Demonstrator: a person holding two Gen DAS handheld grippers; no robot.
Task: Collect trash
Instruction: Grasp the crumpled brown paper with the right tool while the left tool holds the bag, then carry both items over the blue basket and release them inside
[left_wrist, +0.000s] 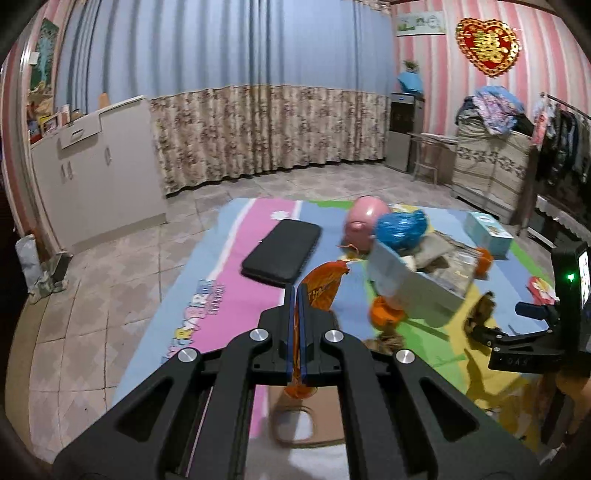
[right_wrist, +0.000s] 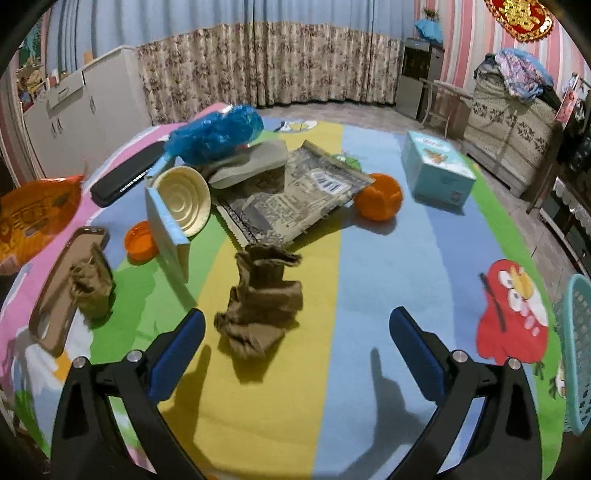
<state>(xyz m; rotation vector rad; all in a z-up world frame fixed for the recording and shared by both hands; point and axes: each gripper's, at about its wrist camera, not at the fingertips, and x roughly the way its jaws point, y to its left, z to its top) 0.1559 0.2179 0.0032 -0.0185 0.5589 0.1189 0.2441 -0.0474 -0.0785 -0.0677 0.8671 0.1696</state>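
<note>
Our left claw (left_wrist: 296, 295) pinches a crinkly orange foil wrapper (left_wrist: 323, 286), lifted for binning; our right claw (right_wrist: 295, 339) gapes empty, crumpled brown paper wad (right_wrist: 260, 302) just ahead between its fingers.

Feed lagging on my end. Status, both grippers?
Left gripper shut on orange wrapper. Right gripper open, empty, above crumpled brown paper on mat. Nothing blocking.

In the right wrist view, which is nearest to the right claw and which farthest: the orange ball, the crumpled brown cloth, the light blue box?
From the right claw:
1. Crumpled brown cloth, just ahead, centre-left.
2. Orange ball, farther, mid mat.
3. Light blue box, farthest, back right.
</note>
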